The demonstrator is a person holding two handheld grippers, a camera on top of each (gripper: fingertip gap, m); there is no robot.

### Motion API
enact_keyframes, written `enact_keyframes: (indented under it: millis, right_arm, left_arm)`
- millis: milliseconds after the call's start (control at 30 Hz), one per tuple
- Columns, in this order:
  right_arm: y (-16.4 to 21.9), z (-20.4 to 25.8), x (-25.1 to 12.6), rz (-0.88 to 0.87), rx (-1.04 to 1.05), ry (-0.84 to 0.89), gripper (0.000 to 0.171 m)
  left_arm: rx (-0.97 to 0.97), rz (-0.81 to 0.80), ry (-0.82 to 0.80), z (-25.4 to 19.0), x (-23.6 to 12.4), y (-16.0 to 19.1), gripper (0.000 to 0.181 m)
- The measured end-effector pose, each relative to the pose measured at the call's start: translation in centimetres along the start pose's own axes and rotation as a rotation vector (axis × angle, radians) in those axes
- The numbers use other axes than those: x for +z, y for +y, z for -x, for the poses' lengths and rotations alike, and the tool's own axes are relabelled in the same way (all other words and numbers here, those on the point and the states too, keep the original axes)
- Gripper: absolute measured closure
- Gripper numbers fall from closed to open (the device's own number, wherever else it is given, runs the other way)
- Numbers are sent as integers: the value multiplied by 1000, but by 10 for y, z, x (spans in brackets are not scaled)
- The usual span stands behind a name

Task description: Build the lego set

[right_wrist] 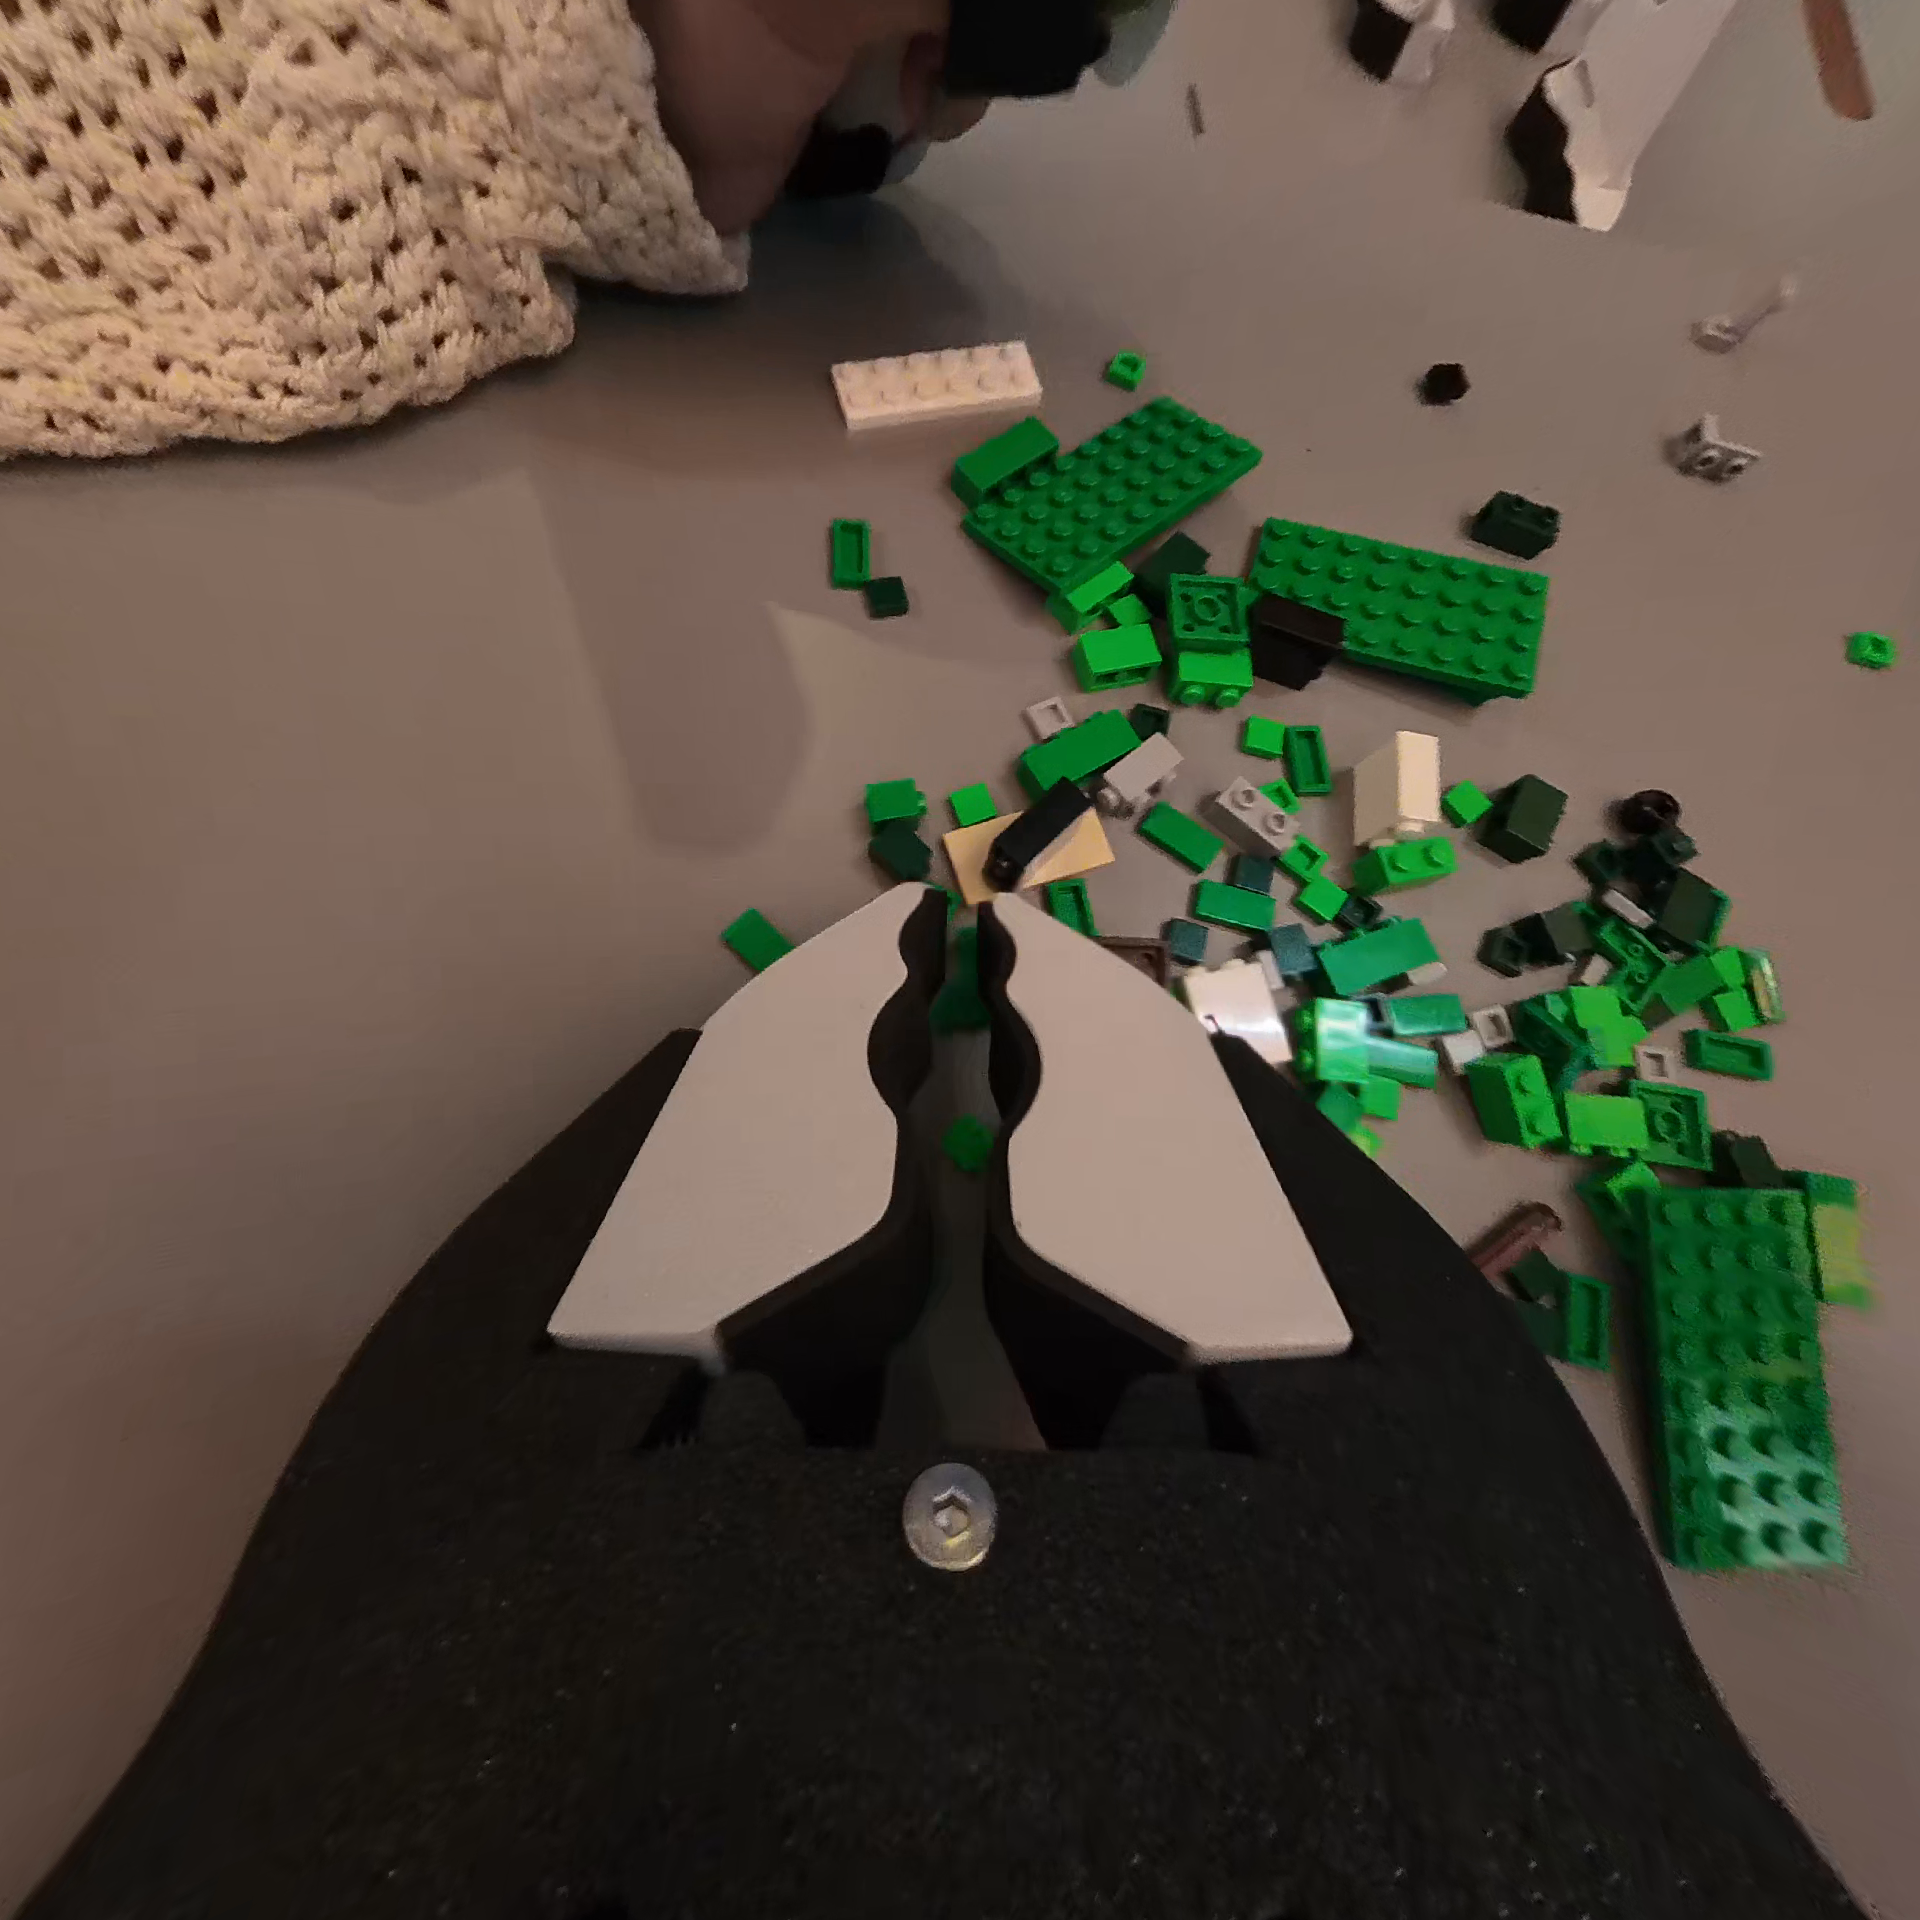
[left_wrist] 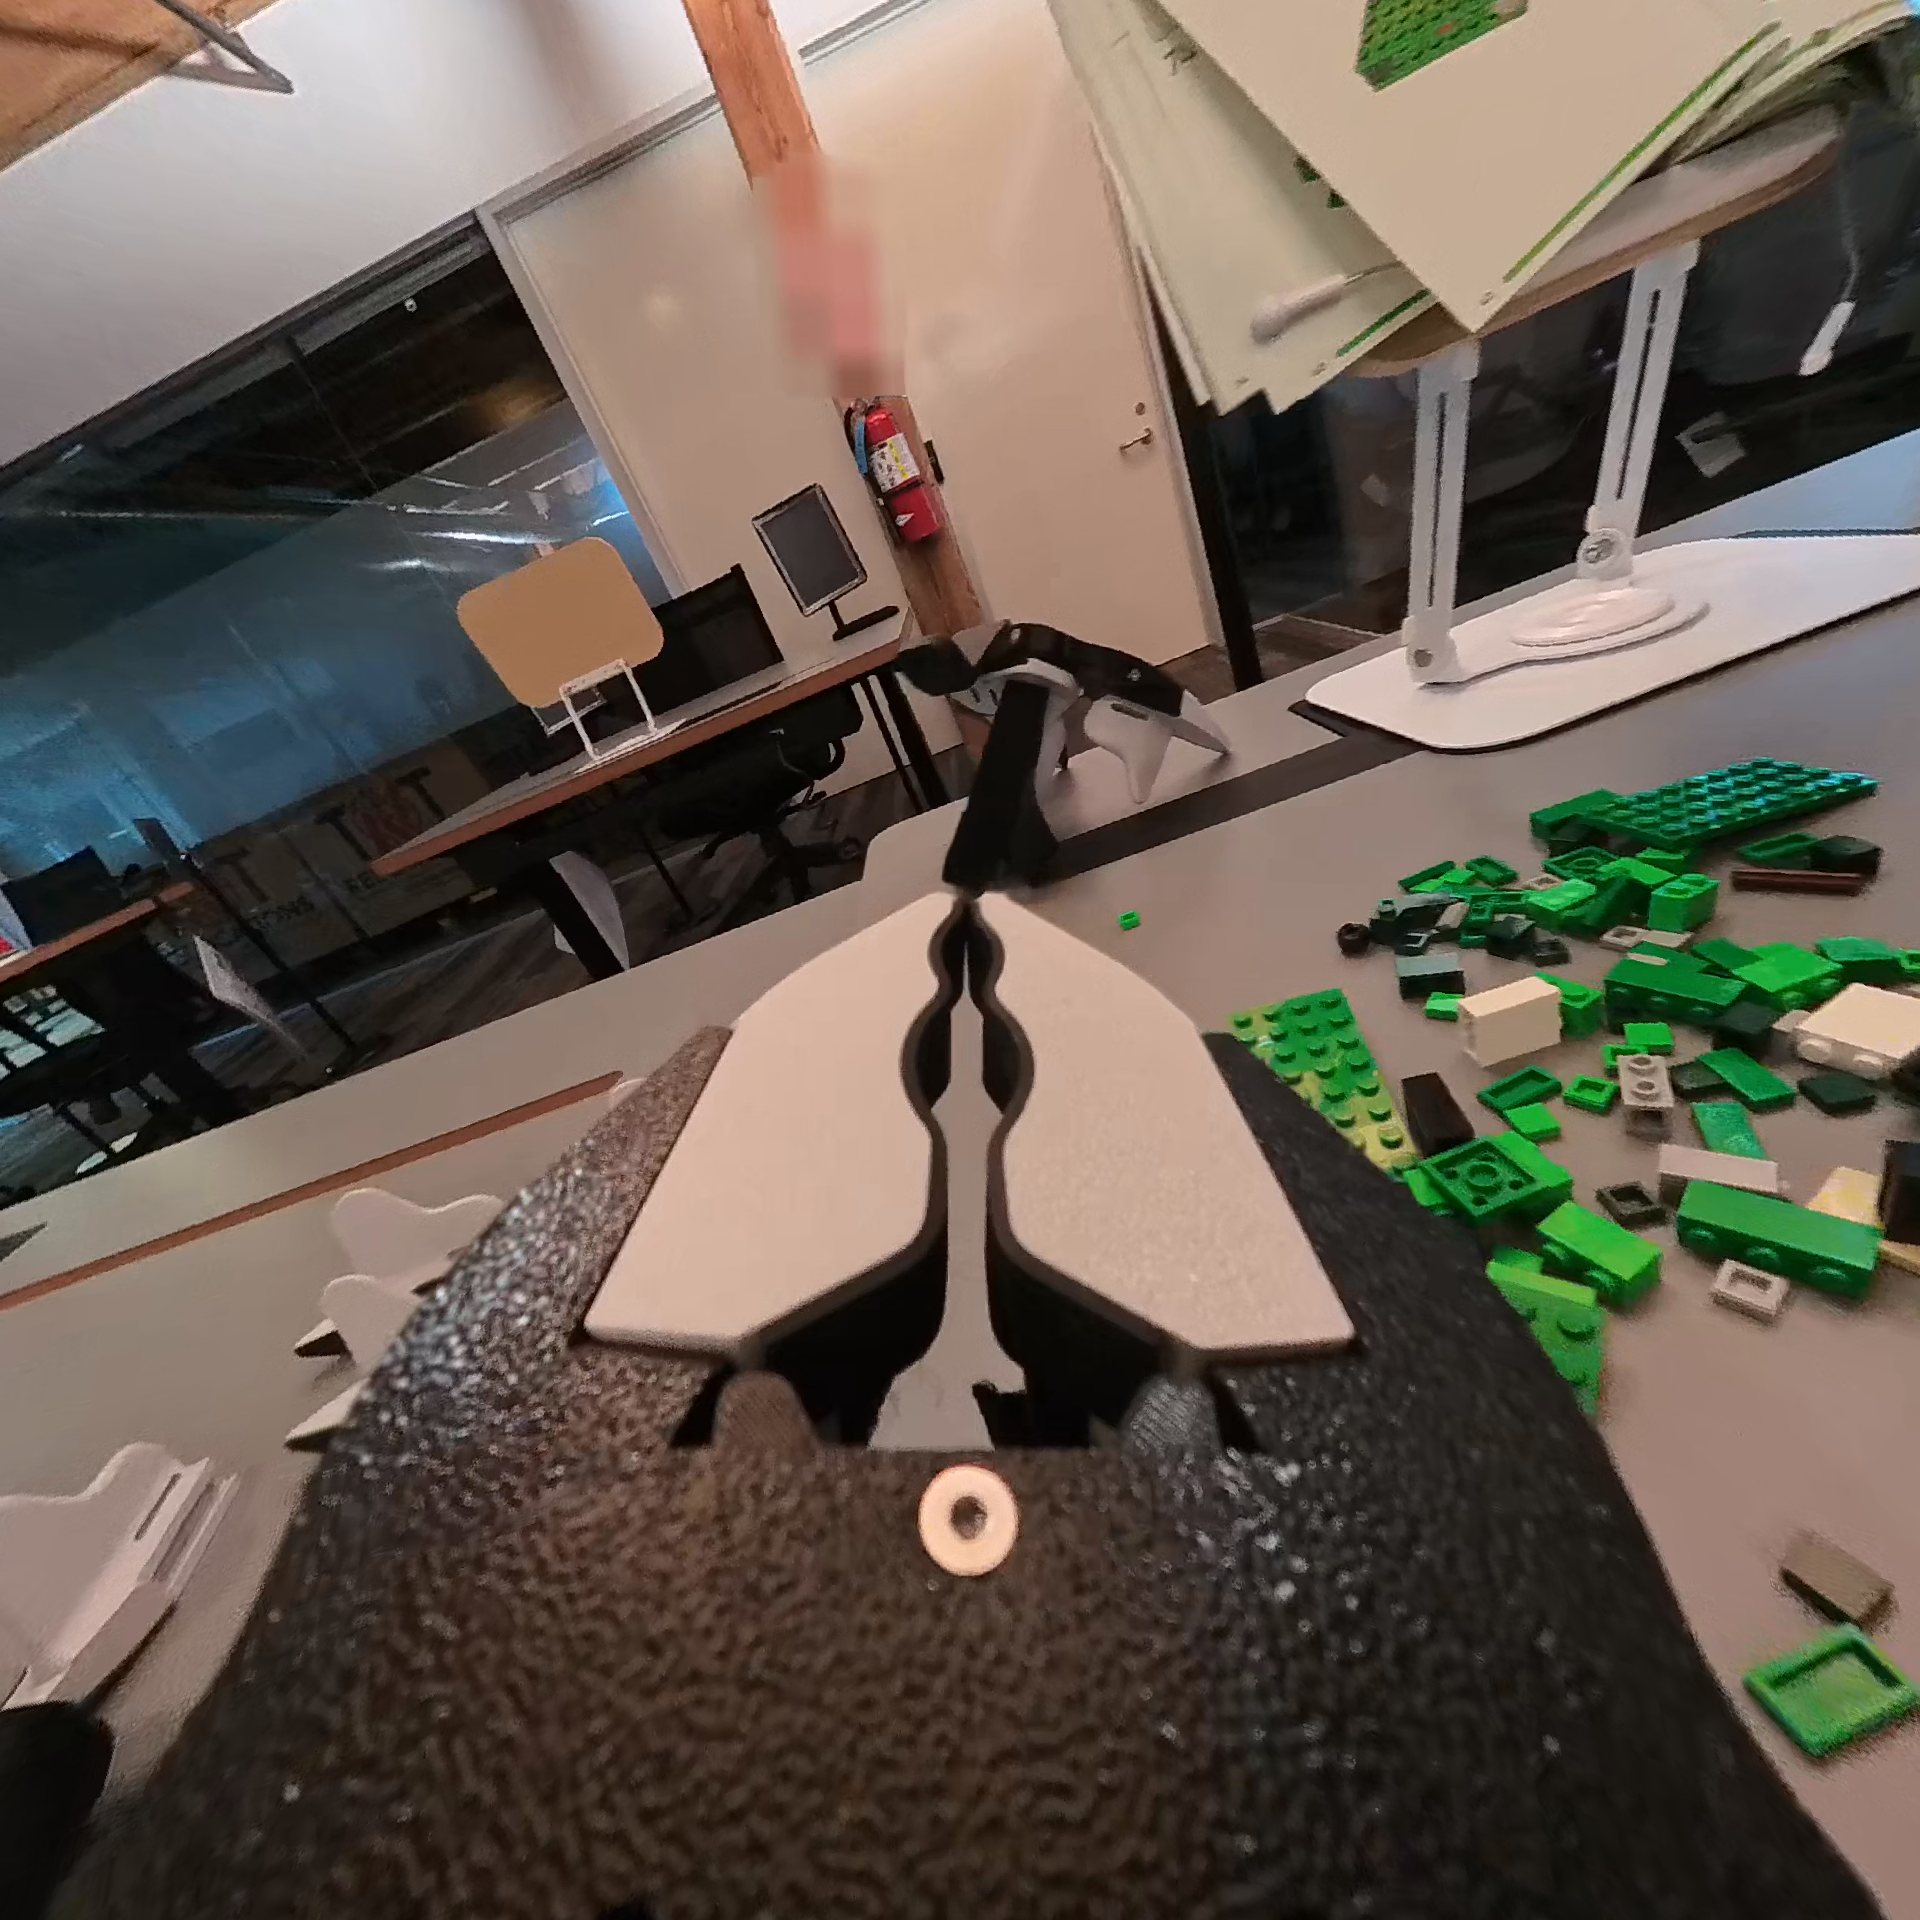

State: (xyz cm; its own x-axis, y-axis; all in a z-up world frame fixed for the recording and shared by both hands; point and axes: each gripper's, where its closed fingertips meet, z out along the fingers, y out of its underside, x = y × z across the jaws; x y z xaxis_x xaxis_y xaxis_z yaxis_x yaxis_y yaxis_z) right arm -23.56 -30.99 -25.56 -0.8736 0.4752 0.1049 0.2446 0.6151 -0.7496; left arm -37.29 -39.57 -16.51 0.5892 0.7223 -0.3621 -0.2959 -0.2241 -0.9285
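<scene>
- The left gripper (left_wrist: 966, 914), closed and empty, is hovering beside the scattered green plastic bricks (left_wrist: 1621, 1039) mid-desk.
- The right gripper (right_wrist: 961, 914) is hanging nearly shut, seemingly empty.
- Advice: open wider, isolating one brick.

Left wrist view: bright, even indoor light. Strong wide-angle bending at the edges; the wooden post (left_wrist: 764, 83) and door (left_wrist: 1049, 416) lean. The glass wall (left_wrist: 312, 582) carries pale reflections. The instruction booklet (left_wrist: 1455, 177) at upper right is smeared by motion blur. Speckled glare on the left gripper (left_wrist: 966, 914) housing.

Right wrist view: noticeably dimmer, warm-toned. Soft overlapping shadows lie on the counter (right_wrist: 364, 779). The green plate (right_wrist: 1745, 1371) at lower right is blurred; the knitted sleeve (right_wrist: 260, 208) stays fairly sharp.
</scene>
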Motion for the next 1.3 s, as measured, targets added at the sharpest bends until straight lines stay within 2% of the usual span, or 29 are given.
enact_keyframes:
  millis: [100, 167, 300, 433, 633, 1300]
  right_arm:
    - [-4, -15, -11, -53, 42, 59, 165]
    - [-5, -39, -20, -94, 81, 202, 155]
    - [-4, -85, -47, -218, 130, 538, 153]
    - [-2, -98, -65, -312, 147, 702, 154]
    - [-4, -98, -75, -355, 85, 778, 161]
    - [-5, -96, -75, -360, 70, 779, 162]
  left_arm:
    - [-39, 11, -21, 6, 0, 3, 181]
    - [-63, 14, -31, 10, 0, 4, 181]
    - [-71, 13, -33, 11, 0, 4, 181]
    - [-62, 14, -30, 9, 0, 4, 181]
    - [-60, 15, -26, 9, 0, 4, 181]
    - [-40, 15, -7, 4, 1, 3, 181]
